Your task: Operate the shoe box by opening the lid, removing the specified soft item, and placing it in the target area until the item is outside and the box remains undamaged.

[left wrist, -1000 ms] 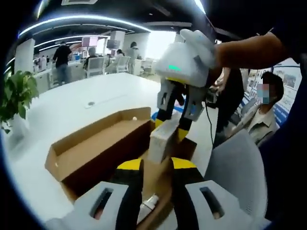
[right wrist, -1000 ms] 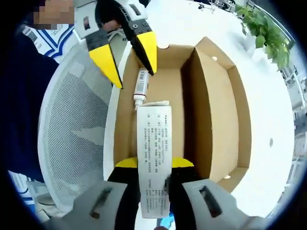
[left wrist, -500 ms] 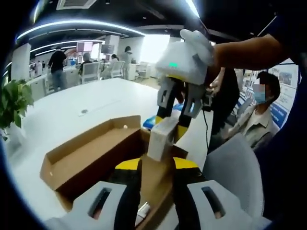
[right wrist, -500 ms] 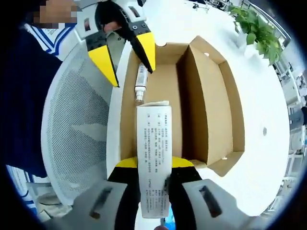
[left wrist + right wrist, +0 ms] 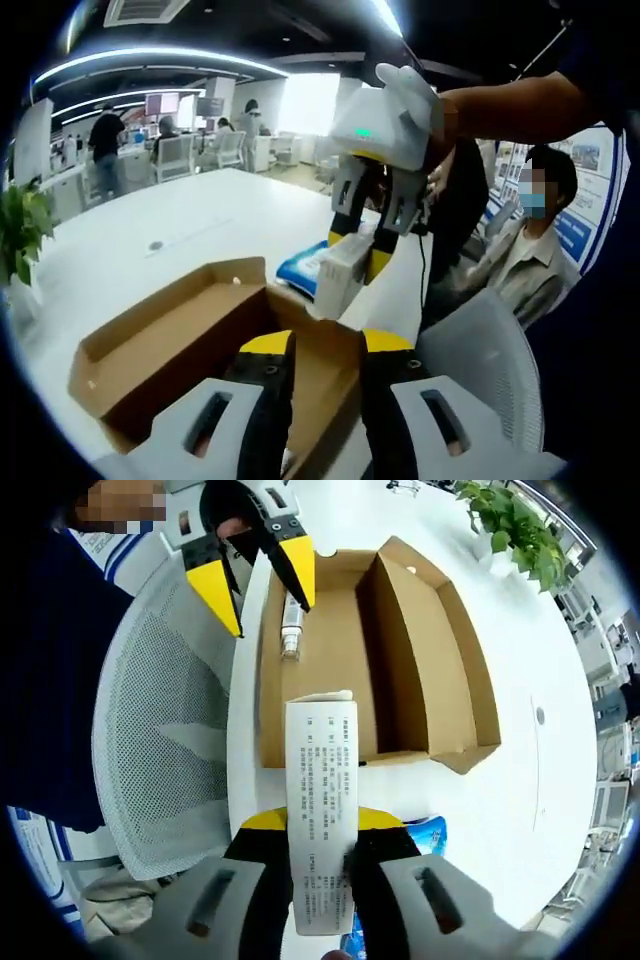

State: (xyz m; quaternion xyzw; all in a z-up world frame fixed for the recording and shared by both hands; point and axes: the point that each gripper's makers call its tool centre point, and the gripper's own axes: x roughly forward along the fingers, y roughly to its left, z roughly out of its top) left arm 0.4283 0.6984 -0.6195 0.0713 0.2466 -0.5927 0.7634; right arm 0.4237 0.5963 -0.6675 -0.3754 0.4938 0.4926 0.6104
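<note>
The brown shoe box [image 5: 420,650] lies open on the white table, its lid [image 5: 150,330] folded out flat beside it. A white tube [image 5: 290,630] rests on the box floor. My right gripper [image 5: 321,822] is shut on a white printed packet [image 5: 322,780] and holds it in the air above the box's near end. In the left gripper view that right gripper [image 5: 355,258] comes in from the upper right with the packet [image 5: 340,275] hanging beyond the box. My left gripper [image 5: 326,345] is open with nothing between its jaws, and it hovers over the box's far end [image 5: 258,585].
A blue packet [image 5: 425,835] lies on the table beside the box. A white mesh chair [image 5: 165,730] stands against the table edge. A potted plant [image 5: 510,530] sits at the far side. A seated person [image 5: 530,240] and office desks are behind.
My right gripper has lifted the white packet higher and drawn it back past the box's end. The left gripper stays open over the box.
</note>
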